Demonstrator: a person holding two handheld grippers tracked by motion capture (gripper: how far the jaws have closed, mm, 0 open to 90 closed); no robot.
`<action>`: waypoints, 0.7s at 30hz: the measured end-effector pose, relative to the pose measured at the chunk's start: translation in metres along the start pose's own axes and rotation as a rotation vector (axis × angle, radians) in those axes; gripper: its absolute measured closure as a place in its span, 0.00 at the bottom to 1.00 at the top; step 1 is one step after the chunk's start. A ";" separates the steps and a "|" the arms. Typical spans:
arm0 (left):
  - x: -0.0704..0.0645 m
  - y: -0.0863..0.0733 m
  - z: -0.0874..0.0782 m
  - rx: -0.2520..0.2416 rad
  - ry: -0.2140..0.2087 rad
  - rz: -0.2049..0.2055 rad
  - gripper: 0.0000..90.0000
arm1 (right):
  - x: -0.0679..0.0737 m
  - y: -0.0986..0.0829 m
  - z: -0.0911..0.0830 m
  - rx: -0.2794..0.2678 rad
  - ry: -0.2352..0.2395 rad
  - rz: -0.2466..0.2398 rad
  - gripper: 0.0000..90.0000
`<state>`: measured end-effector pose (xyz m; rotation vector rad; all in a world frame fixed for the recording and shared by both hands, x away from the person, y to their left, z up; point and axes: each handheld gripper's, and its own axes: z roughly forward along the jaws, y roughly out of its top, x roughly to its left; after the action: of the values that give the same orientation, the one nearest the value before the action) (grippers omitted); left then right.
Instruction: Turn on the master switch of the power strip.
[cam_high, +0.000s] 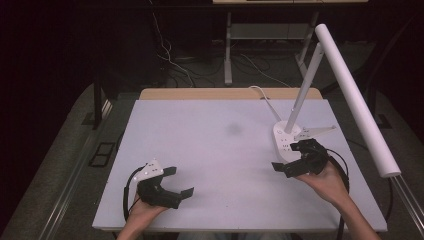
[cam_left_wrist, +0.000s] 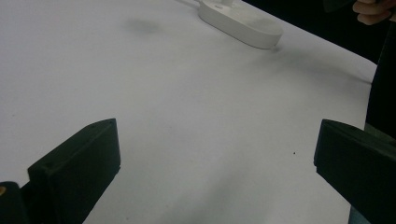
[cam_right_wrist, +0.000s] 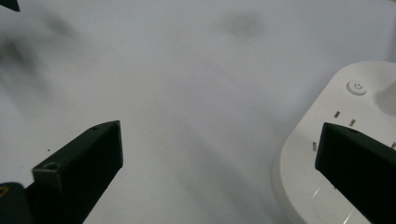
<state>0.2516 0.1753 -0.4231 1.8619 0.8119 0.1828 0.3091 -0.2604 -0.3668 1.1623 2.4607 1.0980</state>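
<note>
A white desk lamp stands at the table's right, its oval base (cam_high: 283, 139) carrying a slanted arm (cam_high: 305, 85) and a long tube head (cam_high: 355, 100). My right gripper (cam_high: 286, 156) is open beside the near end of that base, with nothing between its jaws. In the right gripper view the right gripper (cam_right_wrist: 219, 158) has one jaw over the lamp base (cam_right_wrist: 322, 126), near the power button (cam_right_wrist: 357, 87). My left gripper (cam_high: 179, 181) is open and empty low over the table's near left. The left gripper (cam_left_wrist: 215, 158) faces the lamp base (cam_left_wrist: 243, 23) from afar.
The white table (cam_high: 215, 150) has a faint dark smudge (cam_high: 233, 129) near its middle. The lamp's cord (cam_high: 265, 97) runs off the far edge. Cables and desk legs (cam_high: 228, 50) lie on the floor beyond. The other hand (cam_left_wrist: 373, 9) shows at the left gripper view's top right.
</note>
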 end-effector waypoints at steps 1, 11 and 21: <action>-0.001 0.000 0.000 -0.002 0.000 -0.003 0.00 | -0.001 0.001 0.000 0.003 -0.003 -0.002 0.00; -0.001 0.000 0.001 0.007 -0.002 0.004 0.00 | -0.009 0.012 0.008 0.033 -0.030 -0.006 0.00; -0.002 0.000 0.003 0.013 -0.009 0.007 0.00 | -0.013 0.025 0.014 0.065 -0.048 -0.026 0.00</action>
<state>0.2513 0.1716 -0.4244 1.8765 0.8026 0.1738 0.3386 -0.2522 -0.3606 1.1575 2.4843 0.9783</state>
